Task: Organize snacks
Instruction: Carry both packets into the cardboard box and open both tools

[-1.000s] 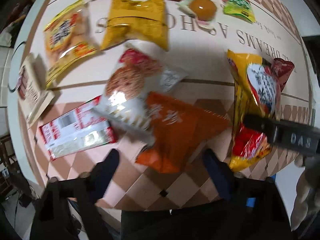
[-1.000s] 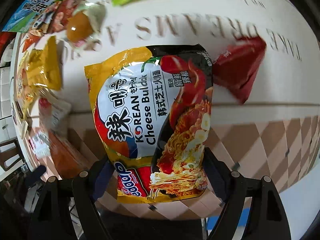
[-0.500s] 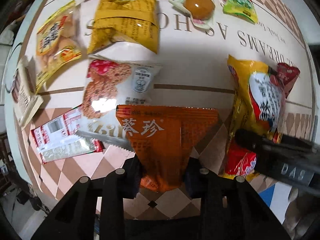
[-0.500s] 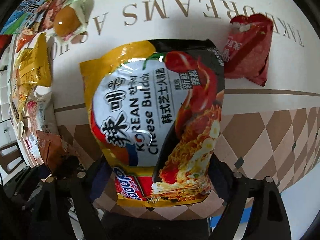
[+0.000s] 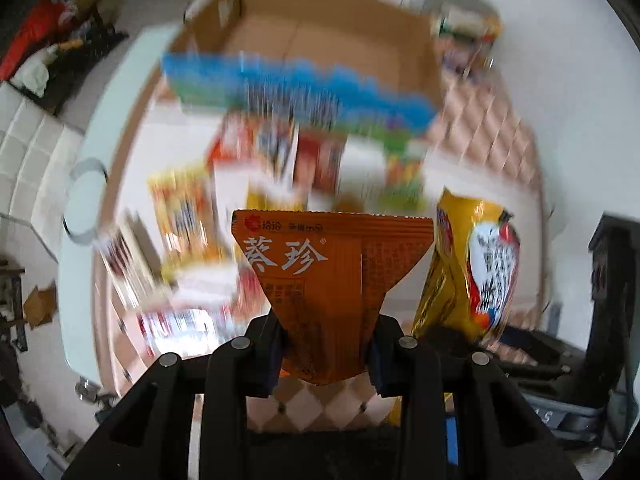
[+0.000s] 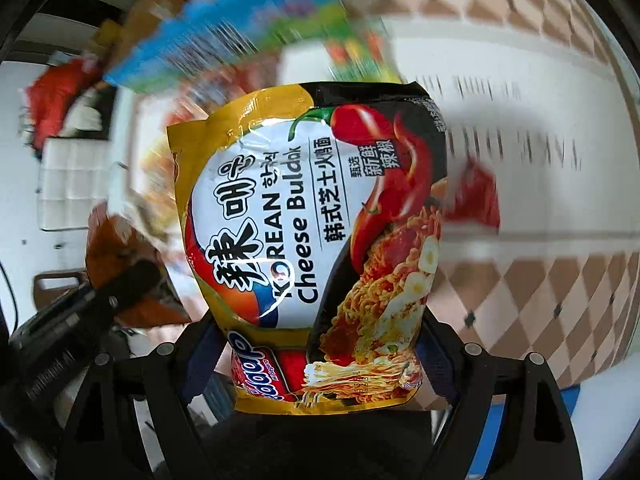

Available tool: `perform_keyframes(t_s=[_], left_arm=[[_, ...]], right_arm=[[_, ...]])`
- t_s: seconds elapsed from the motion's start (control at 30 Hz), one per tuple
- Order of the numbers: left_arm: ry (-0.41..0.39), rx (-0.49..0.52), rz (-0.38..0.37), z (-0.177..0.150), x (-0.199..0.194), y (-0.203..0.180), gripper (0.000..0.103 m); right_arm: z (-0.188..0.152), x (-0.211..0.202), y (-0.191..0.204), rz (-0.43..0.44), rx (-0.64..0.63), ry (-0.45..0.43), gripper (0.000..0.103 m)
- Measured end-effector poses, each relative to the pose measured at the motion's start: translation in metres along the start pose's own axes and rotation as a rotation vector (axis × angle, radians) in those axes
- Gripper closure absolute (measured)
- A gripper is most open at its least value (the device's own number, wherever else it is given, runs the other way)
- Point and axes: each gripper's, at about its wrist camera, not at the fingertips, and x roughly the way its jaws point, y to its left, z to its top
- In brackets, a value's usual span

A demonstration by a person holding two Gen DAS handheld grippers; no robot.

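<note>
orange packet (image 5: 328, 280) | pinched, hanging clear | yellow noodle bag (image 6: 312, 240) | clamped

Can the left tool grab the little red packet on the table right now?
Probably not: the left tool is shut on the orange packet, and the red packet lies beyond the noodle bag.

The held triangular packet (image 5: 324, 296) was orange with white characters. The noodle bag (image 6: 316, 240) was yellow and black, with a white panel, red chillies and black lettering. The tablecloth (image 6: 560, 292) showed a tan-and-white diamond check. The box (image 5: 320, 44) was brown cardboard
</note>
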Motion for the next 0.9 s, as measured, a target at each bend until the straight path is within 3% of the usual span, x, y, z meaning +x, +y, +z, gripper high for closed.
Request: perform_keyframes(t_s=[0.07,0.2,0.37,0.5,0.6,0.73,0.9], left_arm=[[-0.049,0.007,-0.019,0.032,-0.026,0.008,0.072],[-0.117,0.046,-0.010,0.119,-0.033,0.003,0.072],[-0.089,0.078,0.008,0.215,-0.009,0.012,0.072],[-0.006,0.078,0.018,0.296,0.059,-0.005,0.072],[0.076,0.081,0.015,0.338,0.109,-0.009,0.072],[0.170,0.077,0.007,0.367,0.158,-0.004,0.072],[0.242,0.076,0.003,0.388,0.204,-0.001,0.072]], right_arm=[[0.022,-0.025,0.015,0.035,-0.008,-0.039,0.016],[0.074,-0.066,0.046,0.074,-0.018,-0.145,0.016],[0.175,-0.080,0.080,0.034,0.004,-0.234,0.016],[0.259,-0.056,0.089,-0.004,0.046,-0.207,0.016],[0.312,-0.014,0.093,-0.057,0.057,-0.171,0.016],[0.364,0.031,0.086,-0.104,0.086,-0.106,0.016],[0.398,0.071,0.084,-0.158,0.084,-0.050,0.016]])
